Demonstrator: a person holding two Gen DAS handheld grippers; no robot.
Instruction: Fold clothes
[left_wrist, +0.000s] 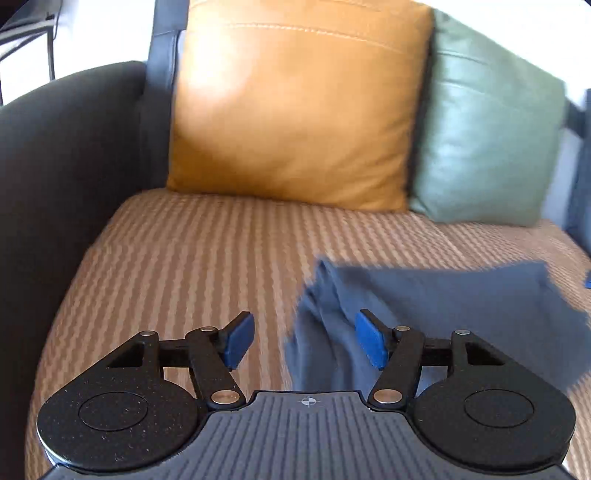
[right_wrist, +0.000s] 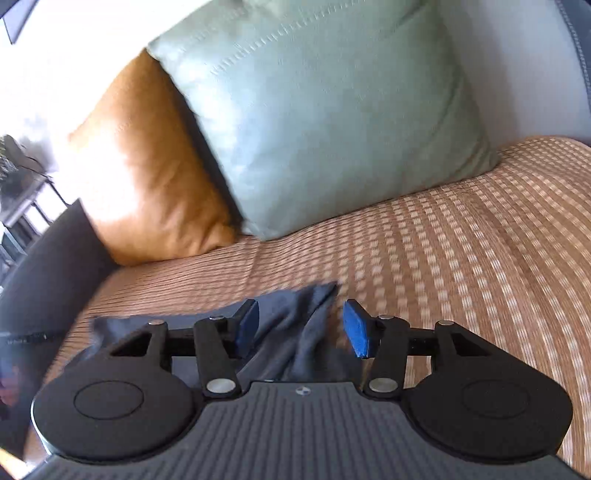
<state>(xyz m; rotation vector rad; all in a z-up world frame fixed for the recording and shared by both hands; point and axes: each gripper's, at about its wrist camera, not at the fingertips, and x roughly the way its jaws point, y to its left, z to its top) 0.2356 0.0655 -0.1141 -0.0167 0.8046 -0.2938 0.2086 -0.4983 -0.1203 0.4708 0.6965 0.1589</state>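
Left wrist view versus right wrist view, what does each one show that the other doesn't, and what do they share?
Only the left wrist view shows the left tongs, open, at the bunched left edge of the blue garment, with a blue scrap at the far right edge.

Only the right wrist view shows the right tongs, open over a pointed corner of the garment, and a blurred shelf at far left.

Both show the orange cushion, the green cushion, the dark armrest and the striped woven seat cover.
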